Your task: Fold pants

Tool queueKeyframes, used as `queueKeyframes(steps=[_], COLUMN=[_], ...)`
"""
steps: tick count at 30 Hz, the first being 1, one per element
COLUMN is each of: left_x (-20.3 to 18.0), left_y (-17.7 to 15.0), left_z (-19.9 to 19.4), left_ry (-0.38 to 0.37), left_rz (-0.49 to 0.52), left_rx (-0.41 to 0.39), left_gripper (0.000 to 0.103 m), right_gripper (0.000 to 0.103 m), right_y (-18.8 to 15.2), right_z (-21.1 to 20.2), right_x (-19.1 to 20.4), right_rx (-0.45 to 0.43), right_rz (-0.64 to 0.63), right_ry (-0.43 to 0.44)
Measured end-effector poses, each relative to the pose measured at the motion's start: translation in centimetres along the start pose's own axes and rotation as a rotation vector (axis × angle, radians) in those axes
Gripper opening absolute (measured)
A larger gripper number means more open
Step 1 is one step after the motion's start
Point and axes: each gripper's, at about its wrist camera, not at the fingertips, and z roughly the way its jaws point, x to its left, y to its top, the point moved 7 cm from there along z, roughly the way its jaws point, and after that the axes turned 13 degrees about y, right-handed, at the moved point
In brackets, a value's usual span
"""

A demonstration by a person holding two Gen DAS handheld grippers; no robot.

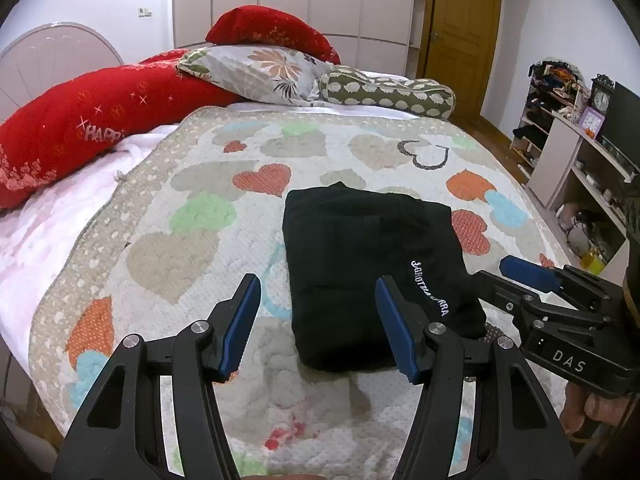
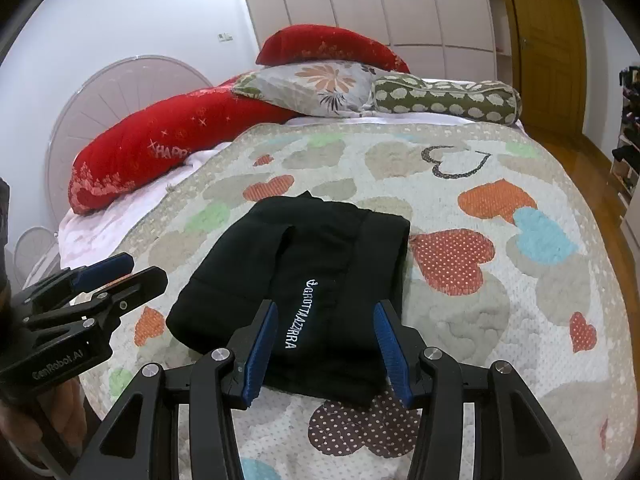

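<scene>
The black pants (image 1: 360, 256) lie folded into a compact rectangle on the heart-patterned bedspread (image 1: 224, 184), white lettering on top. In the right wrist view the pants (image 2: 312, 272) sit just ahead of my right gripper (image 2: 326, 340), which is open and empty over their near edge. My left gripper (image 1: 316, 320) is open and empty, above the pants' near left corner. The right gripper also shows in the left wrist view (image 1: 516, 276), at the pants' right side. The left gripper shows in the right wrist view (image 2: 132, 270), left of the pants.
Red pillows (image 1: 92, 120), a floral pillow (image 1: 264, 72) and a green bolster (image 1: 384, 92) lie at the head of the bed. A shelf unit with clocks (image 1: 576, 148) stands to the right, with a wooden door (image 1: 460, 32) behind.
</scene>
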Motion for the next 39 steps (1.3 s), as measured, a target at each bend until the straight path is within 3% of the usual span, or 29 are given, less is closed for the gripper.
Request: queueKeyframes(steps=[39], left_x=[-0.66], left_y=[-0.34], left_z=[1.11], left_ry=[-0.009], left_rz=[0.016], left_rx=[0.022], left_gripper=[0.060], right_gripper=[0.049], right_y=[-0.04], right_z=[0.46], right_x=[-0.88], right_rx=[0.016], right_rz=[0.021], right_ry=[0.001])
